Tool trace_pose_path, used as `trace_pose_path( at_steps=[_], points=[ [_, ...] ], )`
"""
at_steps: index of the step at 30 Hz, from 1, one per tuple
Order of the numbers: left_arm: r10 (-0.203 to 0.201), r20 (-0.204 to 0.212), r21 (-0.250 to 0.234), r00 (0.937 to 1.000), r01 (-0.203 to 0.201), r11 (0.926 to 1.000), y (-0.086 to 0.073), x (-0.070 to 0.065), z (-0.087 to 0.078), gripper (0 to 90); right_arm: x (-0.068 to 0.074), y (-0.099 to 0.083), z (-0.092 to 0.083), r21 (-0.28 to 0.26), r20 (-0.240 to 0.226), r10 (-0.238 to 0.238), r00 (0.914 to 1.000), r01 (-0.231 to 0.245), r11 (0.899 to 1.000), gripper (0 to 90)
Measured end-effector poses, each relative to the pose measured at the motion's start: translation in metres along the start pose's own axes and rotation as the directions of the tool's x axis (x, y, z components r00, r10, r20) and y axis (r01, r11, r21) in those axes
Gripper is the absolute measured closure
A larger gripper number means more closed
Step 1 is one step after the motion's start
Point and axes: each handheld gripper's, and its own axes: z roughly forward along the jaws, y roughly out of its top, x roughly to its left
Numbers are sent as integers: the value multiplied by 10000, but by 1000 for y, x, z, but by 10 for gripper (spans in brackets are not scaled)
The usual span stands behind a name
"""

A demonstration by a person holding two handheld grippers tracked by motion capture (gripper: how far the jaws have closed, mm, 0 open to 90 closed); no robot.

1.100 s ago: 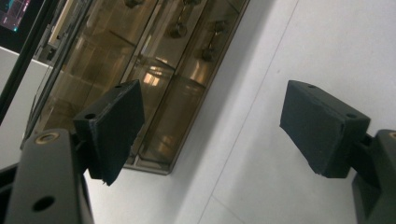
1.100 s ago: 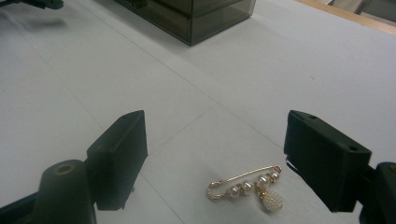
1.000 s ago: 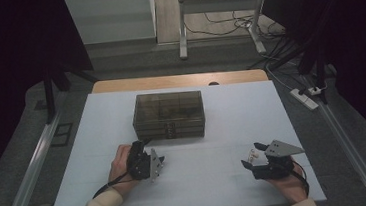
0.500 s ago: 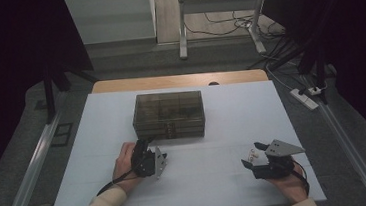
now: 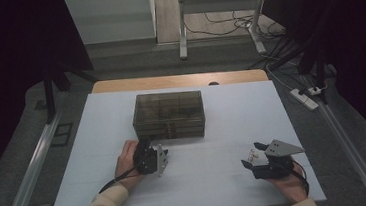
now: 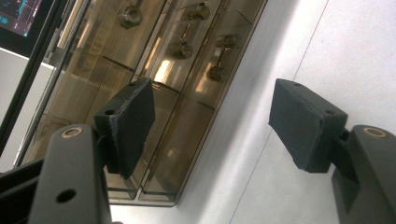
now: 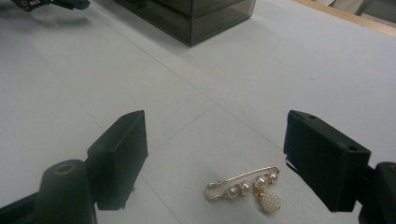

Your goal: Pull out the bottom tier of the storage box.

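Observation:
A smoky see-through compartment box (image 5: pixel 168 115) stands shut at the middle of the white table (image 5: pixel 228 189). In the left gripper view the box (image 6: pixel 93 70) holds small gold pieces (image 6: pixel 181 48) in its cells. My left gripper (image 5: pixel 149 153) lies just in front of the box's near left corner. Its jaws (image 6: pixel 215 123) have just been closing a little but stand open, with nothing between them. A gold pin brooch with pearls (image 7: pixel 245 189) lies on the table between the pads of my right gripper (image 7: pixel 223 156), which is open and apart from it. That right gripper (image 5: pixel 252 154) rests near the front right.
A wooden strip (image 5: pixel 179 80) edges the table's far side. On the floor lie a power strip (image 5: pixel 305 98) at the right and cables near a metal frame (image 5: pixel 182 28) behind. A rail (image 5: pixel 31 171) runs along the left. The left gripper (image 7: pixel 51 3) shows top left in the right gripper view.
My left gripper has shifted slightly to the right, closer to the box's front. The right gripper and the brooch have stayed put.

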Motion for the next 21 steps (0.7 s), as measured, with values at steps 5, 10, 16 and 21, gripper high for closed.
trace_pose_path(
  at_steps=[5,10,16,21],
  points=[
    [79,-31,2,10000,-79,10000,2,0,3,340,0,0,0,-62,-33,23,10000,-24,10000,208],
    [161,-32,22,9999,-161,9999,4,-1,6,361,0,0,0,-53,-31,27,10000,-27,10000,208],
    [225,-59,-14,9997,-225,9997,7,-3,9,374,0,0,0,-22,-7,24,10000,-24,10000,208],
    [386,-78,-27,9992,-386,9993,9,-4,11,394,0,0,0,-40,-4,16,10000,-16,10000,208]
  ],
)
